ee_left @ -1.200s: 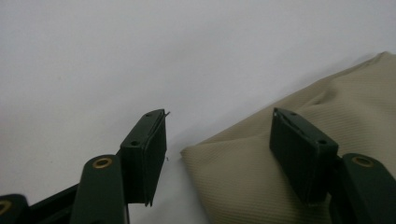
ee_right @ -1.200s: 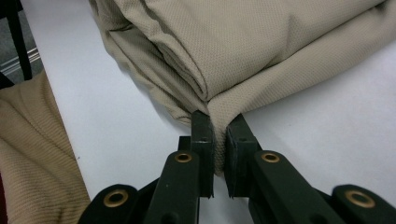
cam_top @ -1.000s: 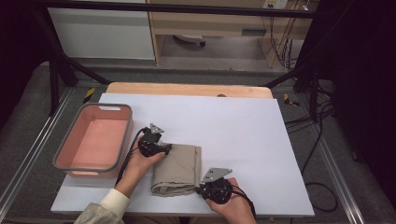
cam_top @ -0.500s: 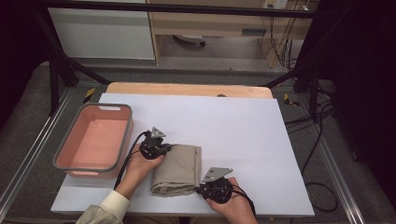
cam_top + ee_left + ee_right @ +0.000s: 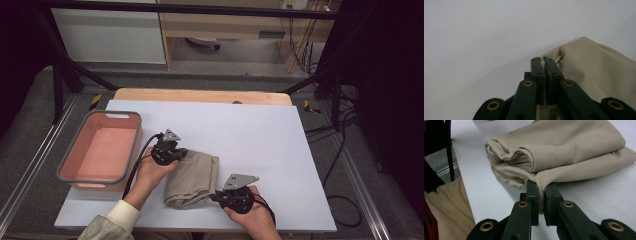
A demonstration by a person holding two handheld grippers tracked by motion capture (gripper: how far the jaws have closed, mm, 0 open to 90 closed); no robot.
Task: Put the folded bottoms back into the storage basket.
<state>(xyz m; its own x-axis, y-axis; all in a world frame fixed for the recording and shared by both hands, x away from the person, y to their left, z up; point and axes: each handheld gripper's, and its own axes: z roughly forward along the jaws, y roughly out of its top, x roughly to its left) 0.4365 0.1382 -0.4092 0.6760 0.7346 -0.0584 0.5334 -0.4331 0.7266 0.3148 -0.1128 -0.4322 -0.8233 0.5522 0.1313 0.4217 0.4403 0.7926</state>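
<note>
A folded beige cloth (image 5: 192, 177) lies on the white table sheet near the front edge. My left gripper (image 5: 181, 154) is at the cloth's far left corner, its jaws shut on a pinch of the cloth (image 5: 596, 65). At the near right corner my right gripper (image 5: 216, 196) is shut on a fold of the cloth (image 5: 564, 150), which bunches in thick layers just beyond the jaws. Both grippers (image 5: 544, 61) (image 5: 541, 185) sit low against the table.
A pink tub with a grey rim (image 5: 67, 165) stands empty at the left of the table. The white sheet (image 5: 260, 135) stretches bare to the right and back. A beige sleeve (image 5: 446, 205) of the person shows beside the table's front edge.
The left gripper has crept slightly along the cloth's far left corner. The cloth and the right gripper have hardly moved.
</note>
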